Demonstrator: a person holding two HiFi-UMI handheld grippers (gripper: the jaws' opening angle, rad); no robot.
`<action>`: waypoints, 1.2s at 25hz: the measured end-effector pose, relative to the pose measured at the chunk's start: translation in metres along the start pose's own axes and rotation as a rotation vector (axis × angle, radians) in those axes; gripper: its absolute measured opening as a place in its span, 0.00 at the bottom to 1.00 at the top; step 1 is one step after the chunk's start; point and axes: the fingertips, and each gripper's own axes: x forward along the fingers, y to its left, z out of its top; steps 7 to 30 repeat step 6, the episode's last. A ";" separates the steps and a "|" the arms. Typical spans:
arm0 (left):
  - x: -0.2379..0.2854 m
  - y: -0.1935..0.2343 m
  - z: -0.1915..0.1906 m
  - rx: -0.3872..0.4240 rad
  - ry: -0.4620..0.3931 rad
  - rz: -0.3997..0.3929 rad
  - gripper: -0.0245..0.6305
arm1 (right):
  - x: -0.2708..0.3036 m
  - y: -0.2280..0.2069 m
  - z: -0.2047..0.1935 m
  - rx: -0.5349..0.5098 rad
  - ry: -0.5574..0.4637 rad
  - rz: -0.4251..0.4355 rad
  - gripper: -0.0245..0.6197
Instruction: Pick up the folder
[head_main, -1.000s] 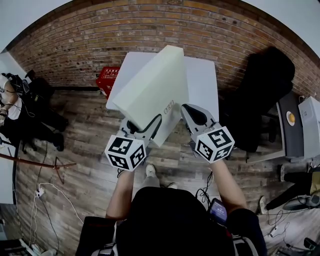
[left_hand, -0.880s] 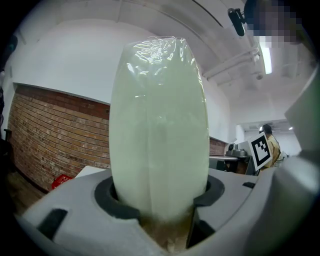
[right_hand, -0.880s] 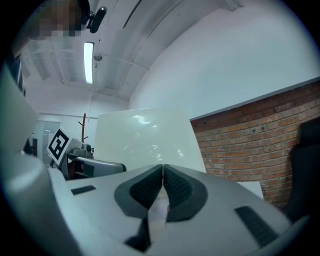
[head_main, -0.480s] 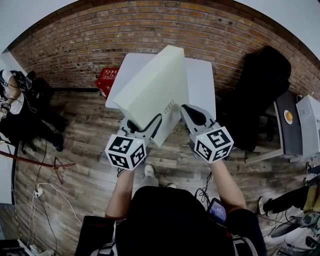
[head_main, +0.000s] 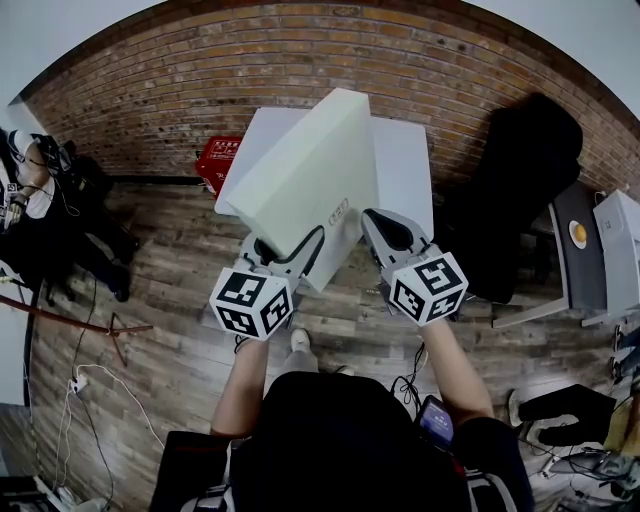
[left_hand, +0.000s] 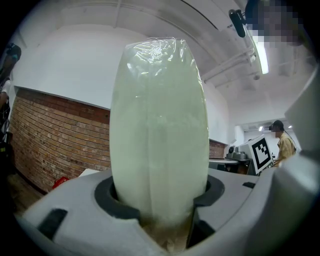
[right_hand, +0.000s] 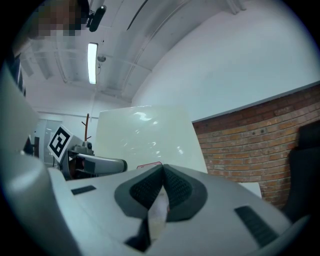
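Folder (head_main: 310, 185) held up, tilted, over the table (head_main: 405, 170).
Left gripper (head_main: 287, 252): jaws wide, clamped on the folder's thick edge. Right gripper (head_main: 383, 232): jaws pinched almost together on a thin edge at its near corner.

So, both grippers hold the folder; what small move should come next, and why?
Probably raise it slowly, a little higher. The folder hangs tilted over the white table; the left gripper clamps its thick edge, but the right gripper pinches only a thin edge, so a quick move might pull it free.
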 end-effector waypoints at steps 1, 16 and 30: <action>0.000 0.000 0.001 0.000 -0.001 -0.001 0.46 | 0.000 0.001 0.000 0.000 0.000 0.000 0.08; -0.004 -0.003 0.004 0.001 -0.003 -0.009 0.46 | -0.002 0.005 0.002 0.000 0.001 -0.002 0.08; -0.004 -0.003 0.004 0.001 -0.003 -0.009 0.46 | -0.002 0.005 0.002 0.000 0.001 -0.002 0.08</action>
